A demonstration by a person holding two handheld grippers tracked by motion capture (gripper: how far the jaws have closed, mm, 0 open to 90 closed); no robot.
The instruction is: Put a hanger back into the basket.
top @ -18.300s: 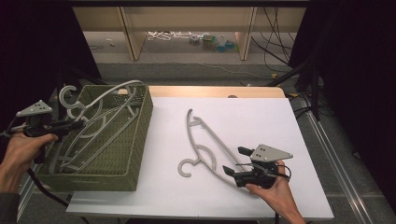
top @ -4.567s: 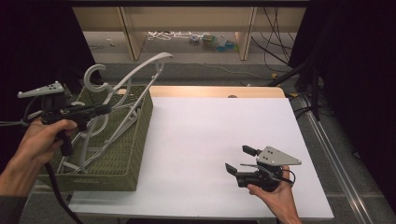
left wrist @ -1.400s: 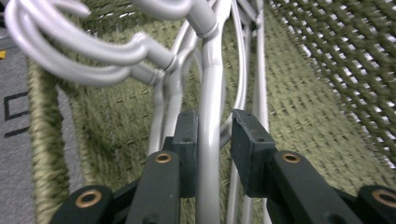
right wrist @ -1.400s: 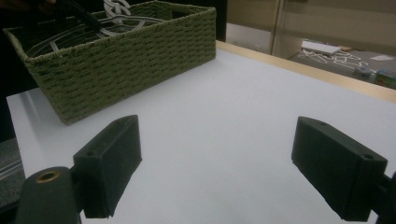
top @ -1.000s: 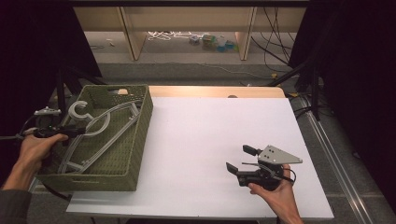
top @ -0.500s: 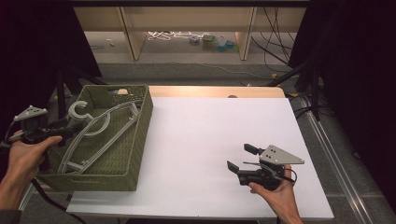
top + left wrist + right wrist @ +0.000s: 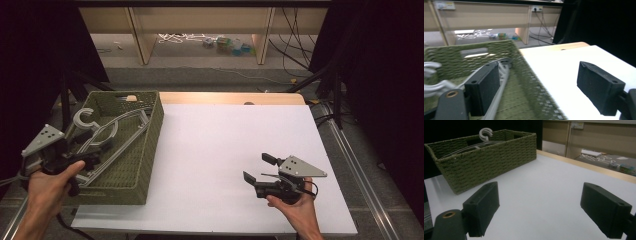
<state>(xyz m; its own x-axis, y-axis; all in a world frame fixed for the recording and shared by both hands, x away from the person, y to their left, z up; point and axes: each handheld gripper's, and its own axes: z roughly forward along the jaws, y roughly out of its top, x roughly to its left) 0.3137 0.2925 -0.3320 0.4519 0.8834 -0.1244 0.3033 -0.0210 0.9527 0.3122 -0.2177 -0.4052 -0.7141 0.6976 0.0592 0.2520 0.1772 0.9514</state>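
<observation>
Hangers (image 7: 107, 137) are lying in the green basket (image 7: 150, 145), left gripper (image 7: 537, 86) has just been opening its jaws with nothing between them at the basket's near-left edge, right gripper (image 7: 261, 171) sits with jaws apart and empty, well off to the basket's right on the table (image 7: 220, 150), and I reckon that sticking-up hook could snag the left jaws and drag a hanger out.

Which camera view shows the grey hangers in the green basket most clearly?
The high view: it looks down into the basket, so the hangers show with hook and arms. The left gripper view shows blurred grey pieces behind its jaw. The right gripper view shows a hook above the rim.
</observation>
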